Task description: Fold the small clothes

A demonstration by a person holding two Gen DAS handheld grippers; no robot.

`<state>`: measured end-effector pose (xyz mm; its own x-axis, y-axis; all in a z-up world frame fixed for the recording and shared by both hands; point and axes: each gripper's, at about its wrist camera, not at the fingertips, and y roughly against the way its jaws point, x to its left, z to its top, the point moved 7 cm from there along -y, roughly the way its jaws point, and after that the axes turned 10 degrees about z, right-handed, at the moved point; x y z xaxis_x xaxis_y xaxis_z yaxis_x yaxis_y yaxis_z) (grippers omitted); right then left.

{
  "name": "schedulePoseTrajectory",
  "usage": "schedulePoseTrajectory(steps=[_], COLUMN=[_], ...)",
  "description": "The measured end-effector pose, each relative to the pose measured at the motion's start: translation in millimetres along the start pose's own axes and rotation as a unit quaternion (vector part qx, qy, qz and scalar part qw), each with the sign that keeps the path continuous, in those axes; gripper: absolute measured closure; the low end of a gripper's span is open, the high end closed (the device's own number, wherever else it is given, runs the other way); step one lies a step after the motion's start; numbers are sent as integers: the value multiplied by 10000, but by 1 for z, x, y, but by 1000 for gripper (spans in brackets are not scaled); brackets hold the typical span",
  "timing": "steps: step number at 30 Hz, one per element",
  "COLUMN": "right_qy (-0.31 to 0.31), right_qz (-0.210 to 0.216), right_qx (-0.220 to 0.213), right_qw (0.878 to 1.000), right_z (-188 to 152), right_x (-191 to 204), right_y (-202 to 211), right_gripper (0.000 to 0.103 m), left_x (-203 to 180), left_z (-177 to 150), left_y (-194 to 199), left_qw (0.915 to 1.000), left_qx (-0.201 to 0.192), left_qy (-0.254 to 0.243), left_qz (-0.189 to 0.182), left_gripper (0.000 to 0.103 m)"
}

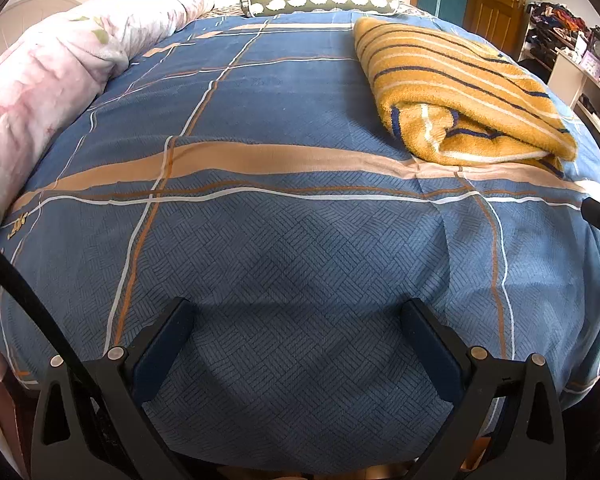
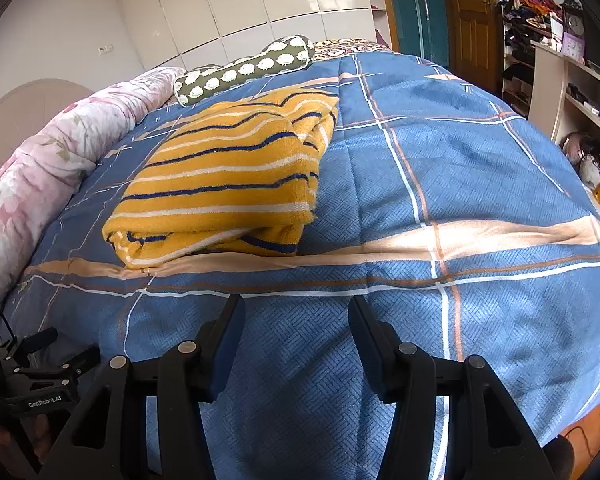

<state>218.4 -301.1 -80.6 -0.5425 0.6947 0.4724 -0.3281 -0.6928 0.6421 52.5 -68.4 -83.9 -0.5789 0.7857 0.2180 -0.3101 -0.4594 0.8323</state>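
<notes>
Both the left tongs (image 1: 298, 316) and right tongs (image 2: 296, 312) hang released and empty over the bed (image 1: 300, 240). The striped yellow garment (image 2: 228, 184) lies folded near the bed's middle, long axis running toward the pillows. Folding looks finished; next probably needs another garment.

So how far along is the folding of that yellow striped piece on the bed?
The yellow striped garment already lies folded into a thick rectangle on the blue bedspread. Nothing is in hand: the left gripper and right gripper are both open and empty. No other unfolded clothes show.
</notes>
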Motion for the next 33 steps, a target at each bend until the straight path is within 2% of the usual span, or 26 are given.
schedulePoseTrajectory(steps=[6,10,13,17,22,28,33], right_qy=[50,225,193,-159,-318,-685,-669], right_qz=[-175,-499,-781,-1029,-1474,-1418,-1315], right_qx=[-96,-65,54,143,193,200,90], right_qw=[9998,9985,9967,9945,9884,9873,9890], right_z=[11,25,34,48,64,69,71], right_x=[-11,-31,-58,-103,-149,-170,-156], right_y=[10,14,13,10,8,4,9], right_gripper=[45,41,40,40,40,40,40], left_x=[10,25,39,71,110,141,147], left_z=[8,21,32,54,81,100,100], left_y=[14,22,19,10,-5,-27,-28], left_qw=[9995,9985,9979,9966,9939,9914,9905], left_qx=[-208,-427,-459,-464,-474,-361,-389], left_qy=[224,280,326,459,492,706,870], left_qz=[27,187,319,500,868,1039,995], left_gripper=[0,0,0,0,0,0,0])
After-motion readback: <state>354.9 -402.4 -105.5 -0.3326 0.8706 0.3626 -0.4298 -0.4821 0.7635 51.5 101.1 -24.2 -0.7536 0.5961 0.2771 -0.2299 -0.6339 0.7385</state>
